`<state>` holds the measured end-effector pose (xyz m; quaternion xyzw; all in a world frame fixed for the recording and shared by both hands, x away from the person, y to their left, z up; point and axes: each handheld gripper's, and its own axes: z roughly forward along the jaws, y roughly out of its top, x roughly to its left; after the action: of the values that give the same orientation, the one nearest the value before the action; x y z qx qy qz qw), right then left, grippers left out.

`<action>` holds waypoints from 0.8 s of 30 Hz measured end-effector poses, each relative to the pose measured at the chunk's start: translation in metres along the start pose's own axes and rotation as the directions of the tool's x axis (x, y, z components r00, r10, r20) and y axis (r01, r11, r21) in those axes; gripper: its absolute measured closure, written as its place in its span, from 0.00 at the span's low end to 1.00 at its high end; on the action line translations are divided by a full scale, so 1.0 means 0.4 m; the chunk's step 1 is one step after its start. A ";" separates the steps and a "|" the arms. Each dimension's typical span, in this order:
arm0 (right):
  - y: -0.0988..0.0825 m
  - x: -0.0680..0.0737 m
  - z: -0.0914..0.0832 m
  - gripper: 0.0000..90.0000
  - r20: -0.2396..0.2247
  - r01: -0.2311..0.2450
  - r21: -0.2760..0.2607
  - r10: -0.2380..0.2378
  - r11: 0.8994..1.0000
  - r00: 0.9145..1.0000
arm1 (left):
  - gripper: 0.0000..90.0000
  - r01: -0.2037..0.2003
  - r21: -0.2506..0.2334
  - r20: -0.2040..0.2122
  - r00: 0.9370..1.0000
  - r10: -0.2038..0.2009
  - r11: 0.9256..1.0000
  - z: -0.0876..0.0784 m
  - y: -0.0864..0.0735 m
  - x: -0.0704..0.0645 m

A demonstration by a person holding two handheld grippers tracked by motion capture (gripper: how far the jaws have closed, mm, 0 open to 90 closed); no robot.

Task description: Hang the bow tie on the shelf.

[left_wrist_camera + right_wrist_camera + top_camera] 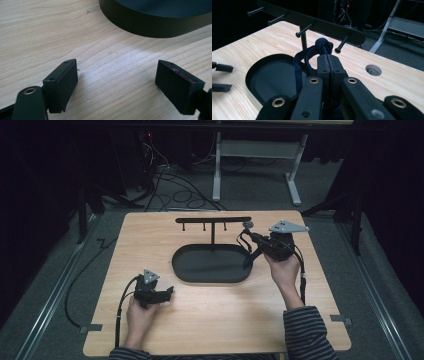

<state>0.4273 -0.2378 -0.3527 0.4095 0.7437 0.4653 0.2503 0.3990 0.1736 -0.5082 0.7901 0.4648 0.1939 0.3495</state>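
A dark blue strap [300,65] with a knot at its top hangs from the right hand-held gripper [328,65], whose jaws are clenched on it just below the knot. In the right gripper view the knot pokes up above the pressed-together pads, and a loop of the strap falls to the left of the jaws, over the tray. In the high view the strap [248,255] dangles from the right hand-held gripper [251,238] above the right end of the tray [182,270], close to its rim; whether its lower end touches the tray cannot be told. The tray is a black oval dish lying in the middle of the worktop [210,315]. From its far side rises a thin post carrying a black rack [213,220], a level bar with short pegs [305,29] sticking out of it; in the right gripper view the knot is near the pegs but apart from them. A round hole [373,70] in the worktop lies to the right of the jaws in that view. The left hand-held gripper [170,292] rests low over the worktop, near the tray's left front edge, well apart from the strap. Its jaws stand wide and released, with bare wood between the pads [62,80] and the tray's wall [150,26] just ahead.
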 end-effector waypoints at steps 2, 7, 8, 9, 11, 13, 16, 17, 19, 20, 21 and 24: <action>0.006 -0.003 0.002 1.00 0.005 -0.003 0.000 0.003 1.000 1.000 | 0.21 0.000 0.002 0.000 1.000 0.000 1.000 0.000 0.000 0.000; 0.015 -0.011 0.009 1.00 0.020 -0.007 -0.006 0.008 1.000 1.000 | 0.21 0.000 0.002 0.000 1.000 0.000 1.000 0.000 0.000 0.000; 0.016 -0.012 0.011 1.00 0.023 -0.009 -0.008 0.009 1.000 1.000 | 0.21 -0.001 0.002 0.000 1.000 0.001 1.000 0.000 0.000 0.000; 0.017 -0.013 0.013 1.00 0.023 -0.010 -0.006 0.010 1.000 1.000 | 0.21 0.000 0.002 0.000 1.000 0.000 1.000 0.000 0.000 0.000; 0.016 -0.016 0.018 1.00 0.027 -0.015 -0.003 0.015 1.000 1.000 | 0.21 0.000 0.002 0.000 1.000 0.000 1.000 0.000 0.000 0.000; 0.016 -0.020 0.025 1.00 0.032 -0.023 0.001 0.023 1.000 0.999 | 0.21 0.000 0.002 0.000 1.000 0.000 1.000 0.000 0.000 0.000; 0.016 -0.026 0.033 1.00 0.036 -0.030 0.000 0.030 1.000 0.999 | 0.21 0.000 0.002 0.000 1.000 0.000 1.000 0.000 0.000 0.000; 0.016 -0.027 0.034 1.00 0.039 -0.027 -0.002 0.027 1.000 0.999 | 0.21 0.000 0.002 0.000 1.000 0.000 1.000 0.000 0.000 0.000; 0.019 -0.029 0.040 1.00 0.051 -0.031 -0.001 0.031 1.000 0.998 | 0.21 0.000 0.002 0.000 1.000 0.000 1.000 0.000 0.000 0.000; 0.019 -0.029 0.040 1.00 0.051 -0.031 -0.001 0.031 1.000 0.998 | 0.21 0.000 0.002 0.000 1.000 0.000 1.000 0.000 0.000 0.000; 0.022 -0.032 0.045 1.00 0.054 -0.026 -0.005 0.027 1.000 0.998 | 0.21 0.000 0.002 0.000 1.000 0.000 1.000 0.000 0.000 0.000; 0.025 -0.033 0.050 1.00 0.062 -0.028 -0.005 0.029 1.000 0.998 | 0.21 0.000 0.002 0.000 1.000 0.000 1.000 0.000 0.000 0.000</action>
<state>0.4533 -0.2369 -0.3526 0.4337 0.7288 0.4574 0.2673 0.3990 0.1737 -0.5081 0.7905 0.4648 0.1936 0.3488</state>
